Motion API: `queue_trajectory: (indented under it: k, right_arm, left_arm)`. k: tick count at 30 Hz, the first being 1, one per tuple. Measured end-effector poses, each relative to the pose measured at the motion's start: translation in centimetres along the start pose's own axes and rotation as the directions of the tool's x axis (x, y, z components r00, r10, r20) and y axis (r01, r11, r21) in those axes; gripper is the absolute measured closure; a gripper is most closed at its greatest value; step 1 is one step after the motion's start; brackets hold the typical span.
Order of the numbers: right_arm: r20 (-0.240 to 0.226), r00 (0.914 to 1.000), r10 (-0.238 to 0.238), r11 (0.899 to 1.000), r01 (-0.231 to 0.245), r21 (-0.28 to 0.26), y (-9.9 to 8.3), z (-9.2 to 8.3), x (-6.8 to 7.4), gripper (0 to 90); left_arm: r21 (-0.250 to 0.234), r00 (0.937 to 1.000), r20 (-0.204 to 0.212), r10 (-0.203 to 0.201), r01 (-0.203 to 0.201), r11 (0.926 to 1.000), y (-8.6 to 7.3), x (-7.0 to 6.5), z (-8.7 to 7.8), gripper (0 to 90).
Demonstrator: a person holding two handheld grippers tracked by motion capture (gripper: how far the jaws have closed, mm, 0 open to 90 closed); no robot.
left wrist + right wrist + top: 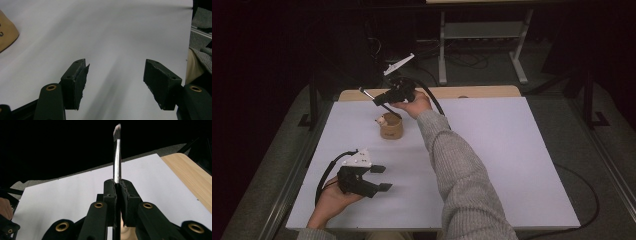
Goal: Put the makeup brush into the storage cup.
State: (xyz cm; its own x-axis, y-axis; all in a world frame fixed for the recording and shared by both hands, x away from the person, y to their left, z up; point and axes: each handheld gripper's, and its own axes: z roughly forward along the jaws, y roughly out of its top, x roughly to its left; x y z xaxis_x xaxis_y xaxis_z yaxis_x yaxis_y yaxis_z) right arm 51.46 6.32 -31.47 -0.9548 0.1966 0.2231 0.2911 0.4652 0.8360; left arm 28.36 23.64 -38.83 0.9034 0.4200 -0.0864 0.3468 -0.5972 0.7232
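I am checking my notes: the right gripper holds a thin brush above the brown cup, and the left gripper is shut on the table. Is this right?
Not quite. The left gripper is open with nothing between its jaws, as the left gripper view shows. The right gripper does hold the brush above the cup.

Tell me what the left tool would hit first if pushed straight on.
Probably nothing on the table: the left tool points across bare white tabletop toward its edge. The cup lies off to the side.

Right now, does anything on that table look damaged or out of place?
Only wear: the black pad on the open left tongs is frayed and peeling at its edge. The right tongs clamp a slim silver-handled brush above the small tan cup, which stands upright.
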Motion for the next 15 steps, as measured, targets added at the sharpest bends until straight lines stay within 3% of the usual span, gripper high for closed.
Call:
queue_trajectory:
  k: [15]
  right_arm:
    - [0.003, 0.9999, 0.014, 1.000, -0.014, -0.015, -0.7, 2.0, -0.6, 82.4]
  left_arm:
    - [-0.001, 1.0000, -0.002, -0.001, 0.001, 1.0000, -0.2, 0.0, -0.1, 34.4]
